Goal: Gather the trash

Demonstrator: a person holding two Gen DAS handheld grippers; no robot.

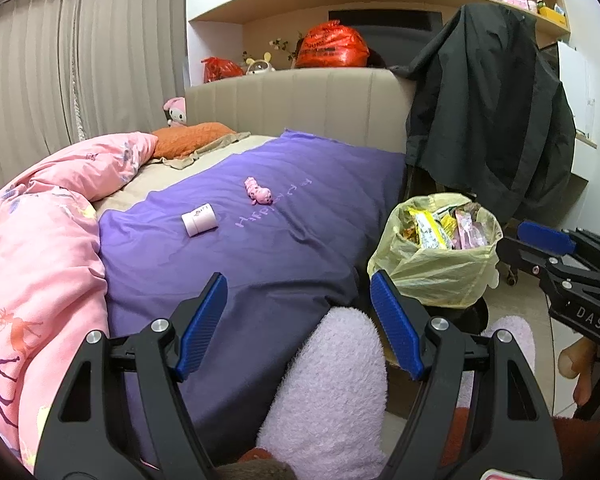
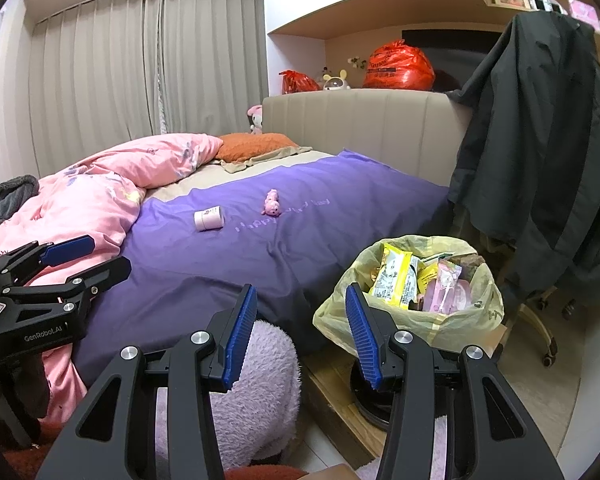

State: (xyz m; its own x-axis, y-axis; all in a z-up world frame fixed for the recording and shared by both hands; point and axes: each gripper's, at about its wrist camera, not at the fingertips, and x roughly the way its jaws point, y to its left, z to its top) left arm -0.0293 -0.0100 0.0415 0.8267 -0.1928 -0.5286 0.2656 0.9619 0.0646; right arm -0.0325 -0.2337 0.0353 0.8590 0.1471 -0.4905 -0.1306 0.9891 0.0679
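Left tool: the left tool [image 1: 298, 326] hangs over the near edge of the bed, blue pads spread apart, nothing between them.
Right tool: the right tool [image 2: 300, 332] is likewise spread and empty, aimed between the bed's edge and the bin.
Trash on bed: a small pink-white tube [image 1: 199, 220] lies on its side on the purple blanket [image 1: 260, 264], at about 11 o'clock from the left tool; a pink wrapped item [image 1: 258, 196] lies just beyond it, at about 12 o'clock.
Trash bin: the yellow-lined bin [image 2: 416, 316] stands on the floor by the bed, at about 1 o'clock from the right tool, already piled with wrappers [image 2: 396, 280] up to the rim.
Risk, rolling: the tube is round and lies on soft cloth; a pinch off its middle would likely squirt it away.
Risk, snag: pads closing low could catch a fold of blanket with the item.
Risk, overflow: anything dropped on the heaped wrappers may slide off onto the floor.
Risk, reach: both items lie well apart from either tool, so leaning in may drag the pink duvet [image 1: 40, 240].
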